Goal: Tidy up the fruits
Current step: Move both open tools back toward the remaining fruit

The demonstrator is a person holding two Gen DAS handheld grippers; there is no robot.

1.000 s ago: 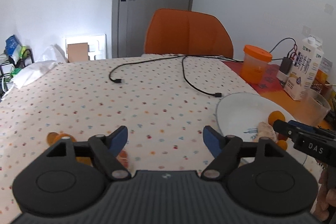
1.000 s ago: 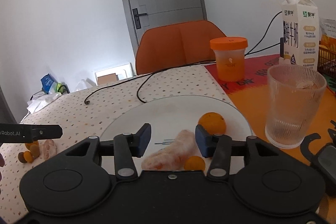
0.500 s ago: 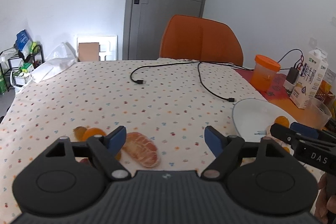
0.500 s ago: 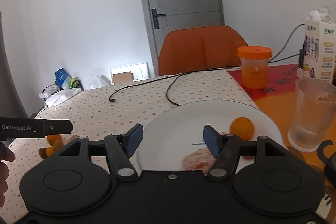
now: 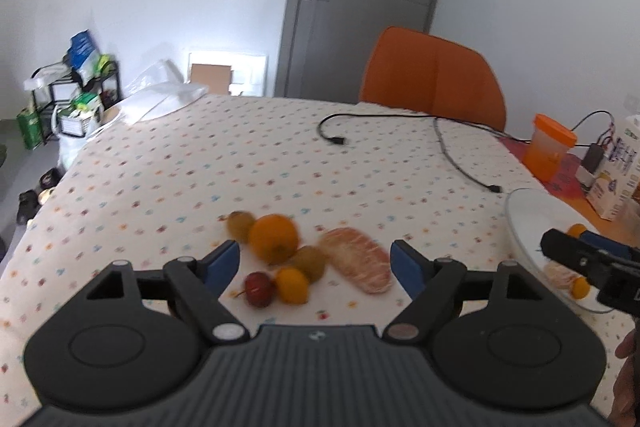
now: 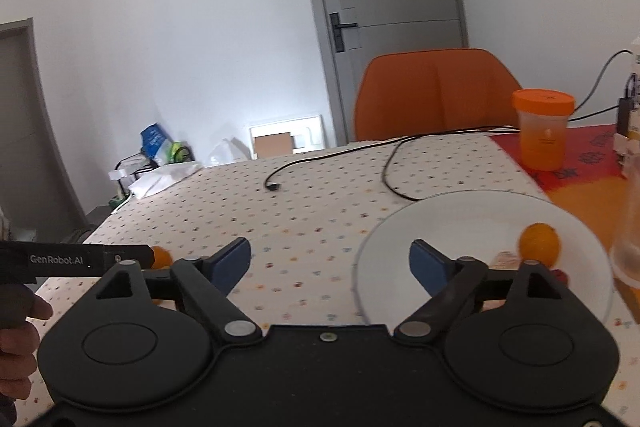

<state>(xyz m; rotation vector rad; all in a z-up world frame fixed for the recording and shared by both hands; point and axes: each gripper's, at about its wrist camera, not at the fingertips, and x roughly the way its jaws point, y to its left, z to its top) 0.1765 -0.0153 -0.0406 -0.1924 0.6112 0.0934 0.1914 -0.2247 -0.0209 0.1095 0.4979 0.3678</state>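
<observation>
In the left wrist view a cluster of fruit lies on the dotted tablecloth: an orange (image 5: 274,238), a peeled citrus piece (image 5: 357,265), two kiwis (image 5: 310,263), a small yellow fruit (image 5: 292,285) and a red one (image 5: 260,289). My left gripper (image 5: 316,261) is open and empty, held above and just behind the cluster. My right gripper (image 6: 330,259) is open and empty, at the left rim of the white plate (image 6: 440,219). The plate holds an orange (image 6: 539,243) and a peeled piece partly hidden by my right finger.
A black cable (image 5: 452,151) lies across the table's far half. An orange-lidded jar (image 6: 543,129), a milk carton (image 5: 616,171) and a clear glass (image 6: 634,227) stand at the right. An orange chair (image 5: 432,77) is behind the table.
My left gripper has pulled back and up, bringing the whole fruit cluster into view between its fingers. My right gripper has drawn back and left from the plate, and its fingers have opened wider.
</observation>
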